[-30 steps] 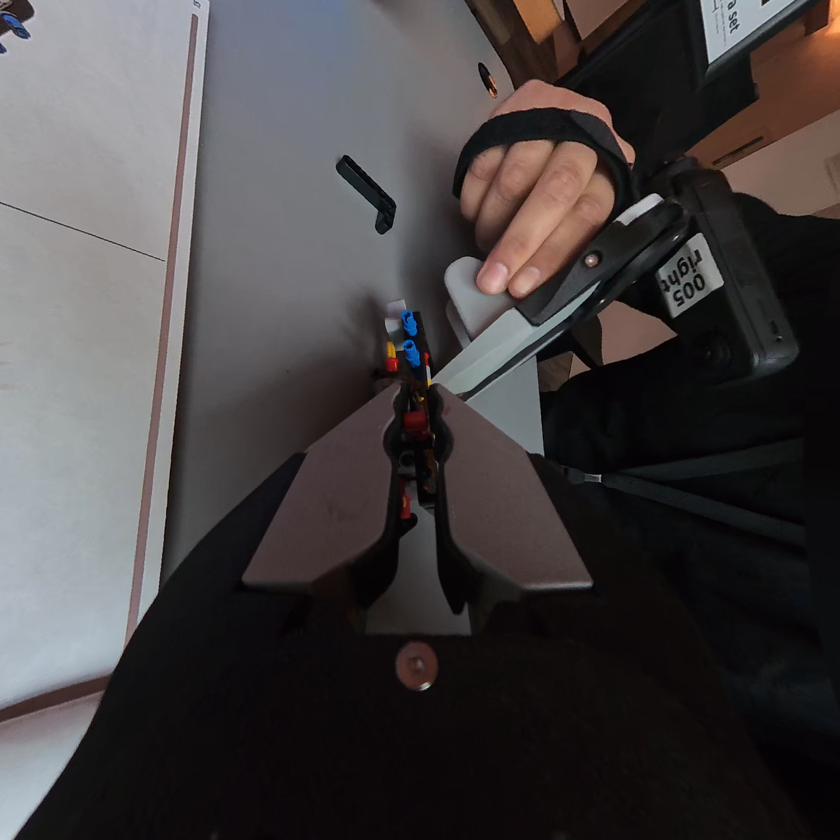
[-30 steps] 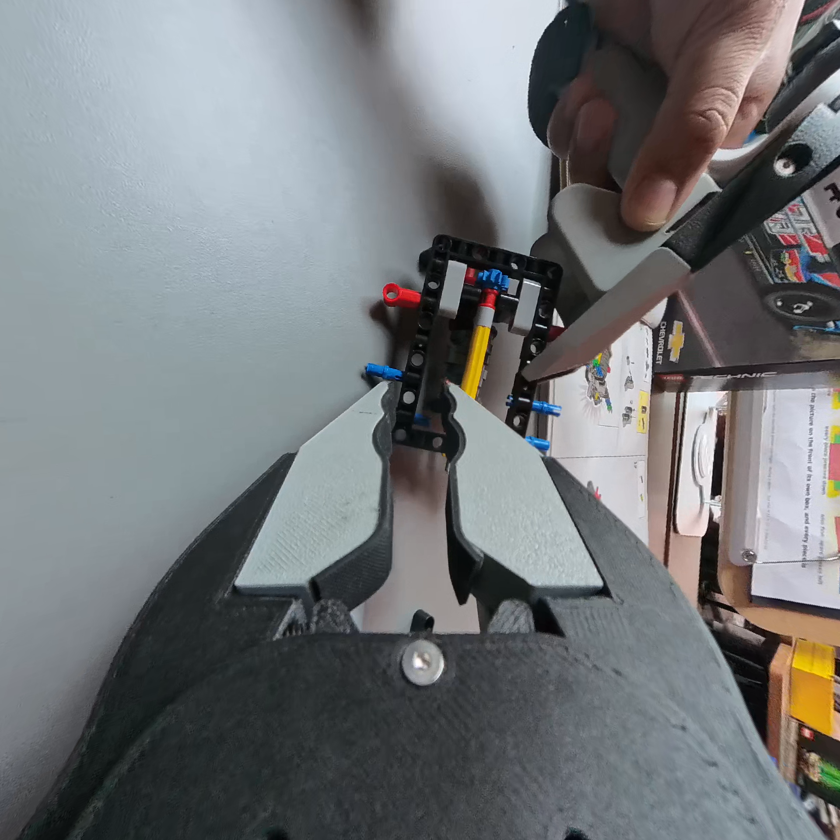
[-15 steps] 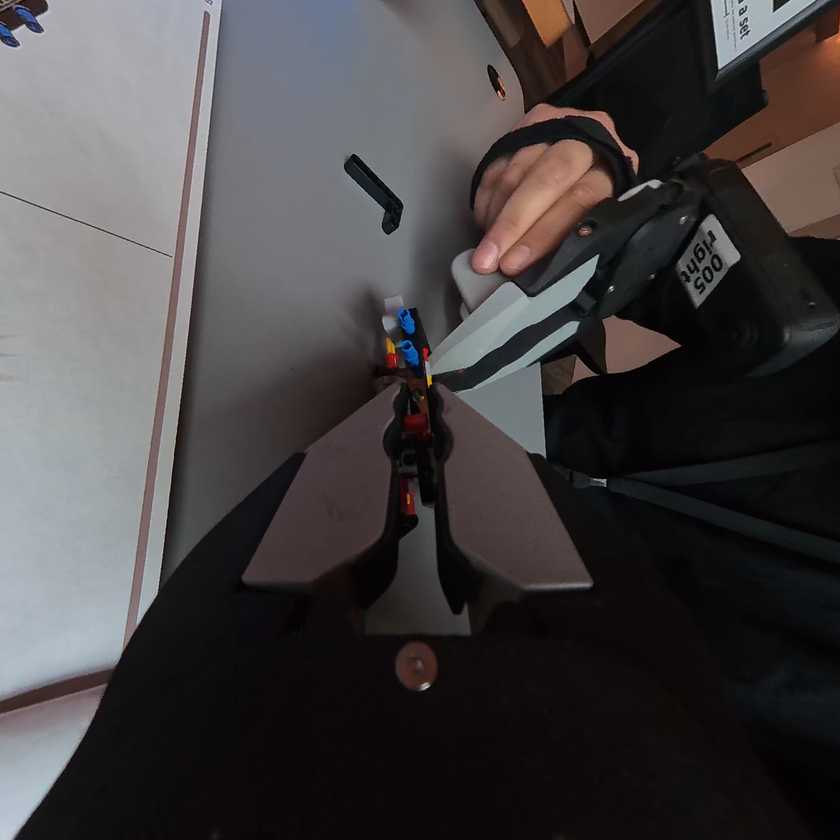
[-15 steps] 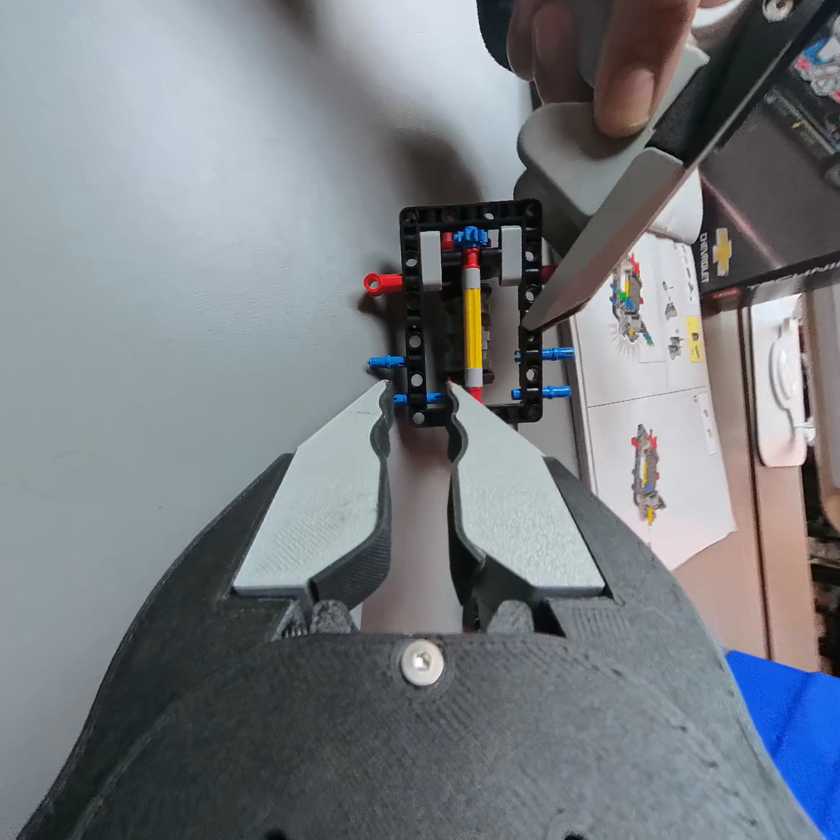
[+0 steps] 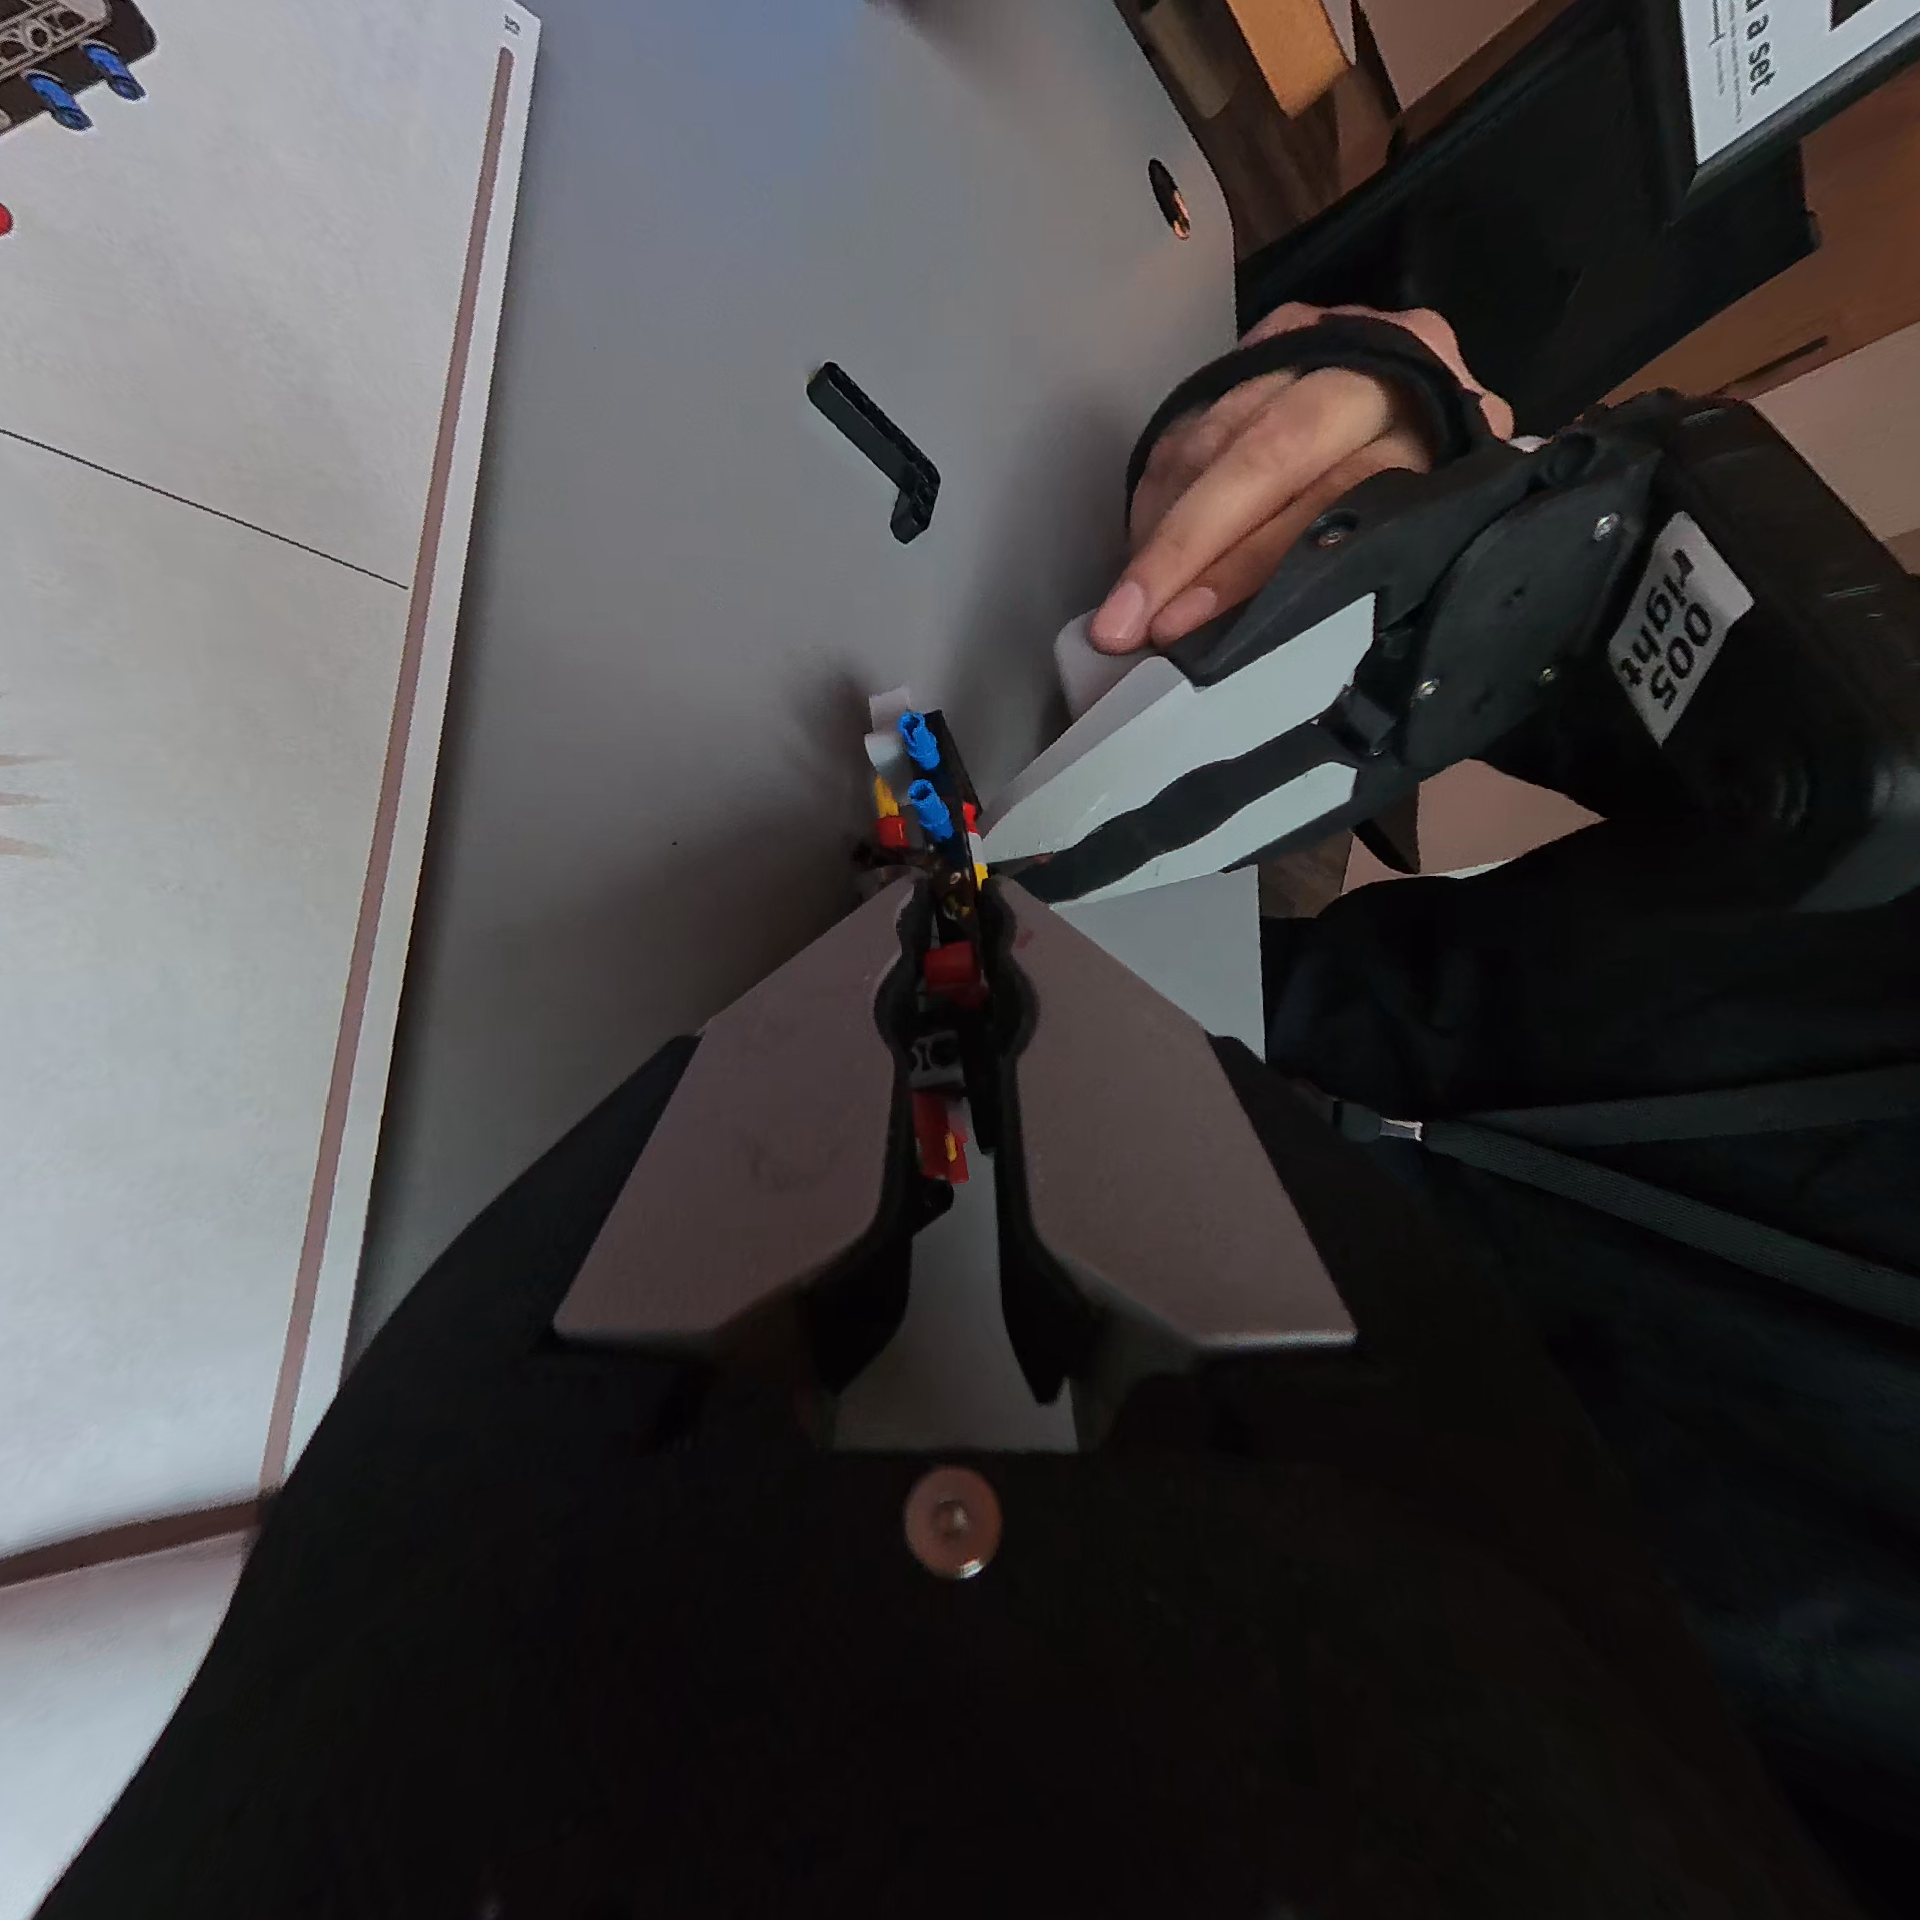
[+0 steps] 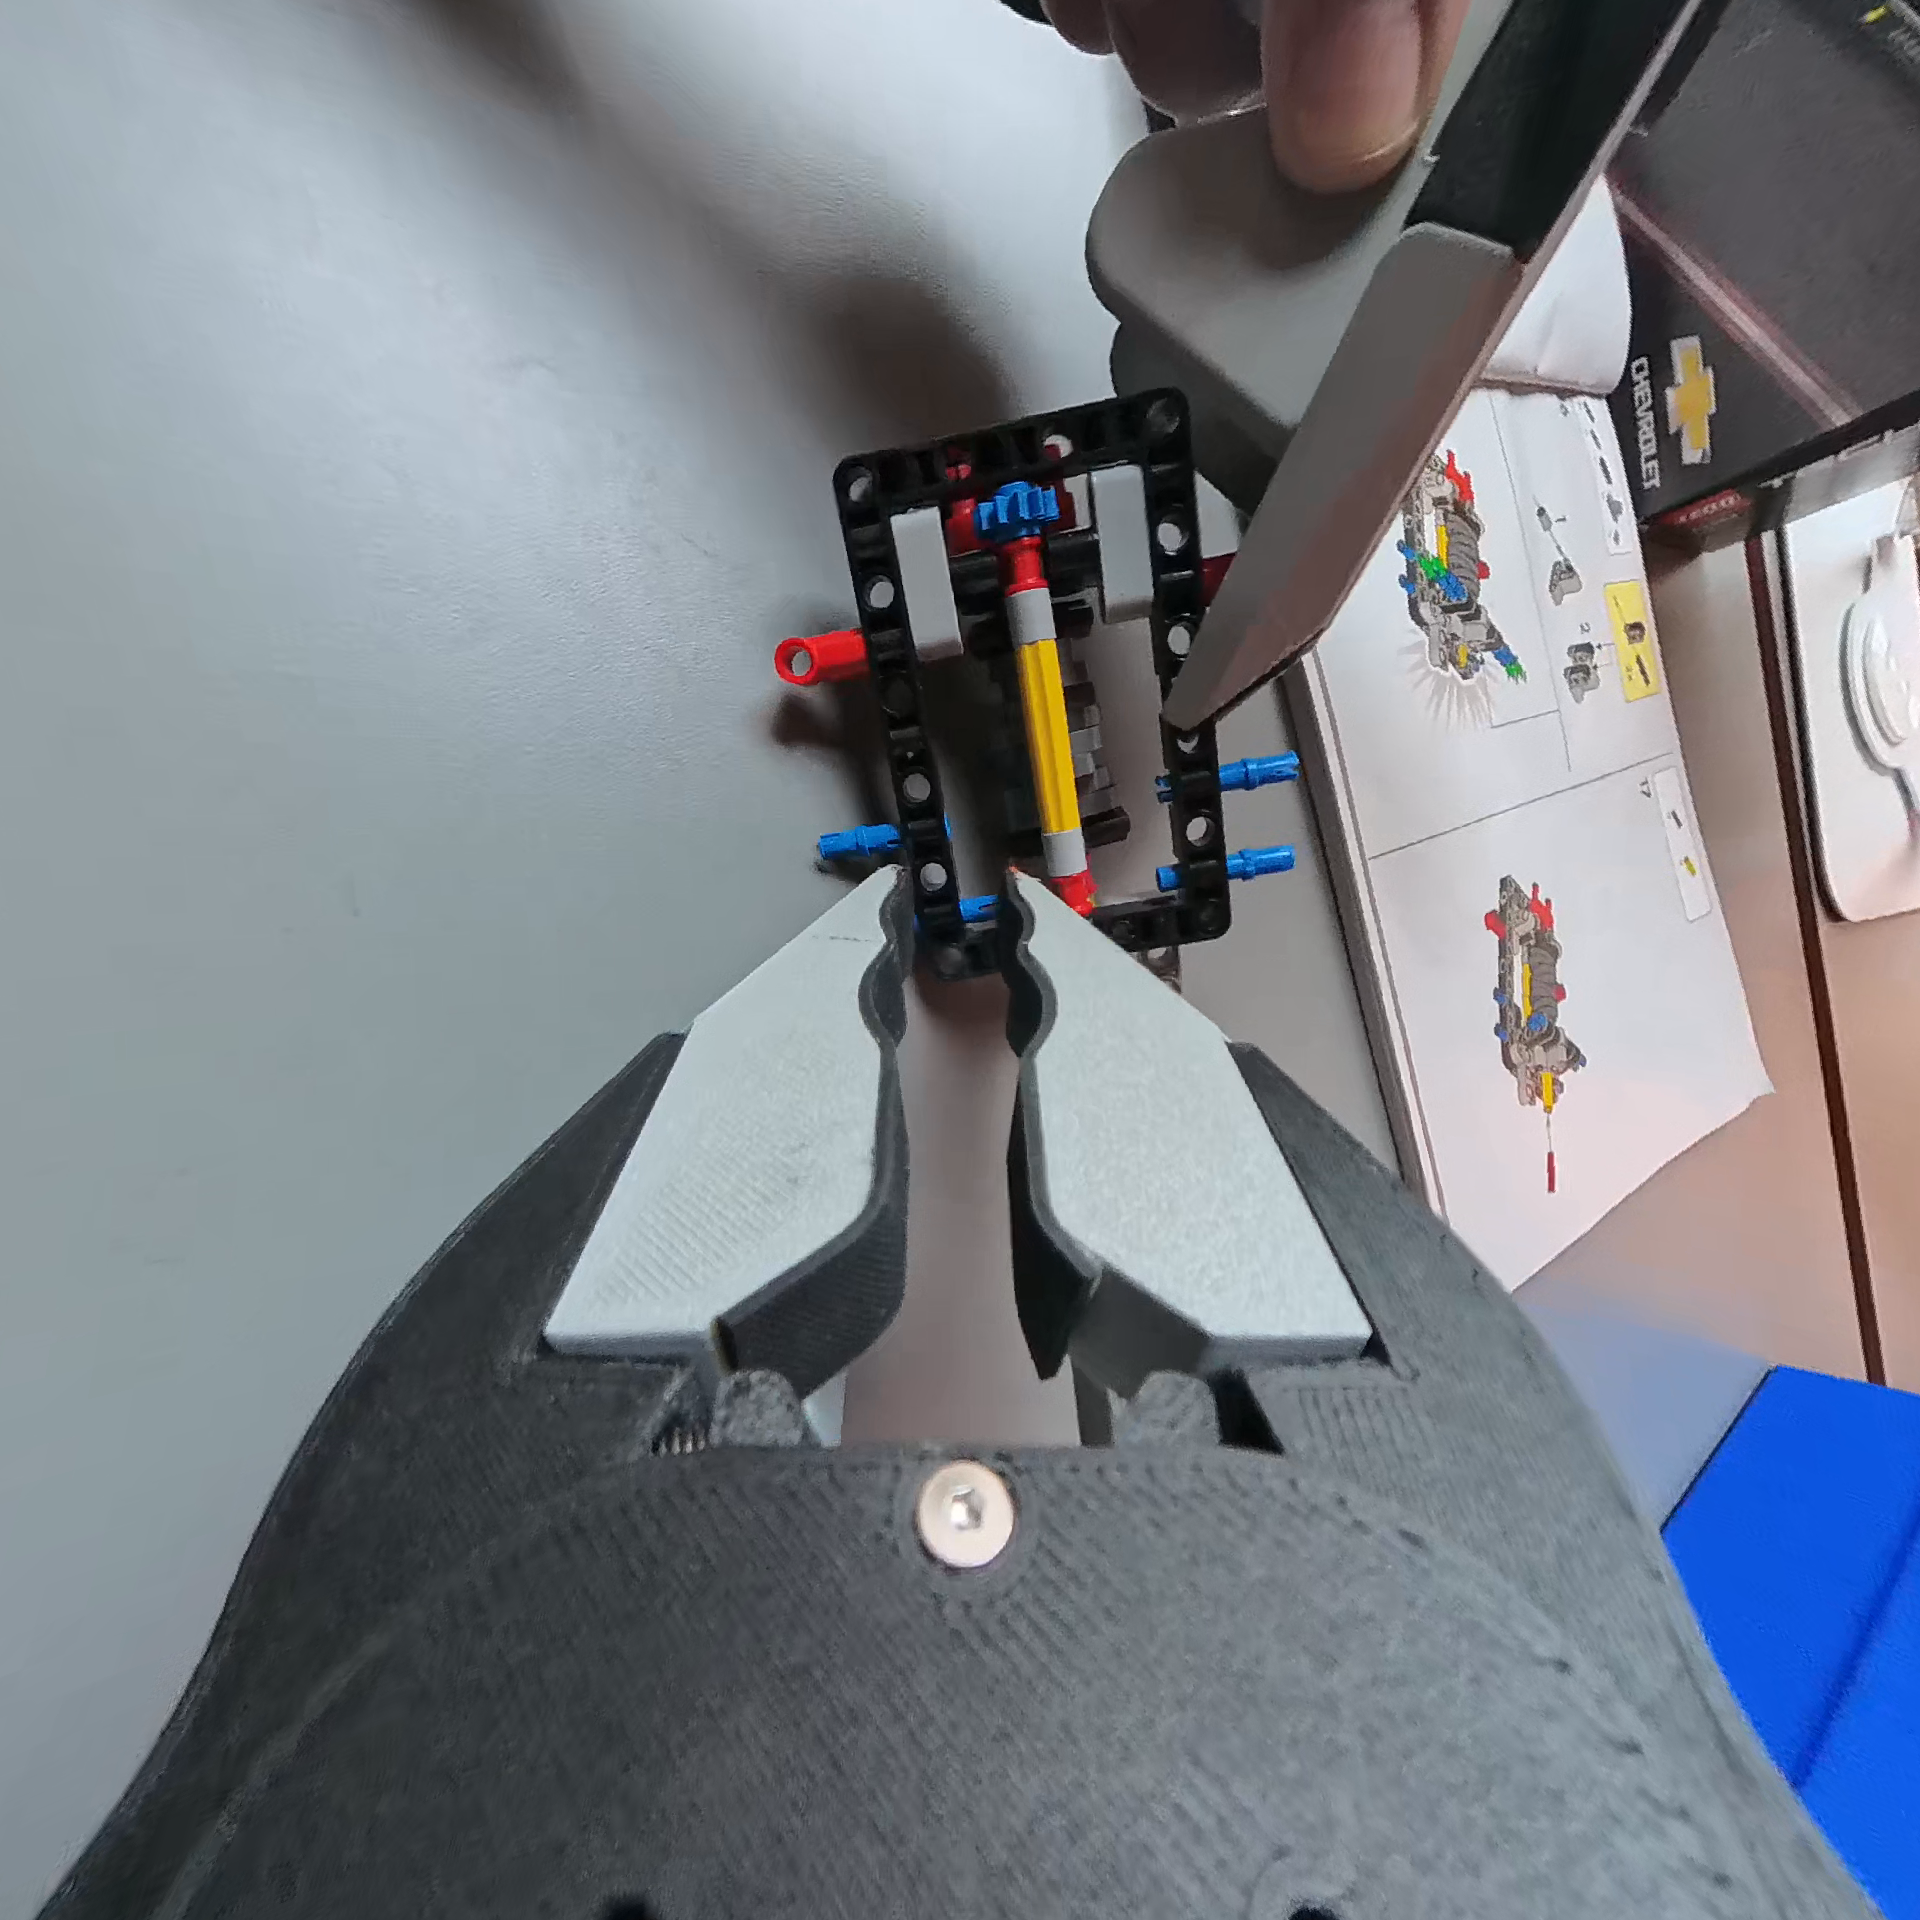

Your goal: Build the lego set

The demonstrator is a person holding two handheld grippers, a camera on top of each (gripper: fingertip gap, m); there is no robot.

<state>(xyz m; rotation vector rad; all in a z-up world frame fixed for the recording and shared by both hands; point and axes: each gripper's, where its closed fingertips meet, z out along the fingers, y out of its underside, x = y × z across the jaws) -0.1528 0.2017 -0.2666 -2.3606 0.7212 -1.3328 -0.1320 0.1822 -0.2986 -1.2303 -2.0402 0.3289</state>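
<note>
The lego assembly [image 6: 1039, 707] is a black rectangular frame with a yellow axle, a blue gear, grey blocks, and red and blue pins. My left gripper [image 5: 951, 888] is shut on it and holds it edge-on just above the grey table [image 5: 675, 520]. In the right wrist view one left finger [image 6: 1309, 488] lies across the frame's right side. My right gripper [image 6: 954, 883] is closed around the frame's lower left corner. It also shows in the left wrist view [image 5: 997, 860], coming in from the right. A loose black L-shaped beam [image 5: 878, 447] lies on the table beyond.
An open instruction booklet [image 5: 208, 623] lies left of the assembly and shows in the right wrist view [image 6: 1507, 935] too. A dark set box [image 6: 1704, 416] and a white object [image 6: 1870, 675] lie past it. A blue object [image 6: 1818, 1558] is at lower right. The tips of one gripper are about 5 centimetres away from the tips of the other. The blue object [image 6: 1818, 1558] lies around 30 centimetres away from my left fingertips.
The right gripper has rolled and pushed slightly further onto the frame's corner, so the frame now faces its camera squarely. The left gripper has kept its hold.
</note>
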